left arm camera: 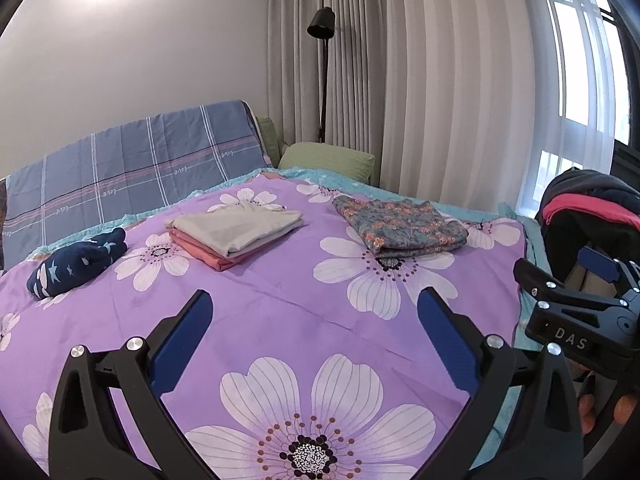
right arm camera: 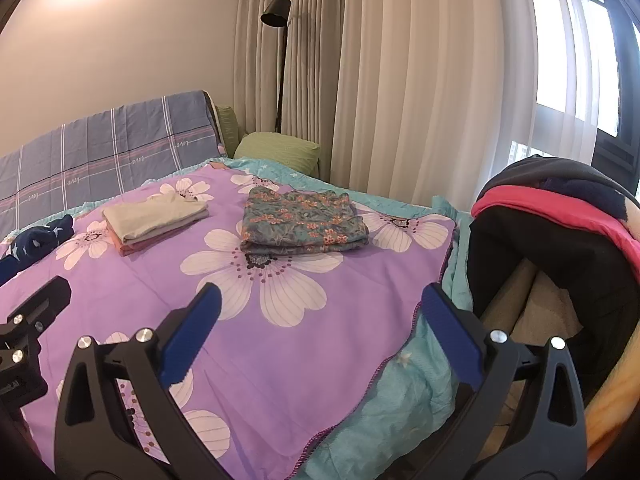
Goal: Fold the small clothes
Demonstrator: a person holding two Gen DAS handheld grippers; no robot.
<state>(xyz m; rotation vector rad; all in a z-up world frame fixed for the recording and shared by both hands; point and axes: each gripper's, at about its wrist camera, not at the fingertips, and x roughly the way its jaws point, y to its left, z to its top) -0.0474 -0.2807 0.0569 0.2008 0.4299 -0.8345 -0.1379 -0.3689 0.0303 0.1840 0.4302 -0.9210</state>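
Fabric already folded lay across the far half of the bed: a floral teal garment in a flat squared bundle to the right, a grey-over-pink stack near the middle, and a navy star-print piece rolled loosely at the left edge; all three sat well apart on the purple flowered duvet, none touching another. Unfolded clothes appeared to be heaped in a dark basket just beside the bed's right side, a pink garment draped over its rim; what lay deeper inside was too dim to tell.

Both tools hung above the near, bare stretch of duvet with nothing between their blue pads; the left tool was spread wide and released, and the right tool likewise gaped, poised over the bed's right border nearest the basket.

Judging from this, the step in hand was fetching the next small item; the right tool seemed best placed to reach into the basket. It would pay to pinch a single layer at a hem or shoulder rather than a bunch; to lift clear of the rim so that nothing trailed out with it; and to lay it flat on the open near patch, away from the finished piles, before the left tool took the opposite corner.
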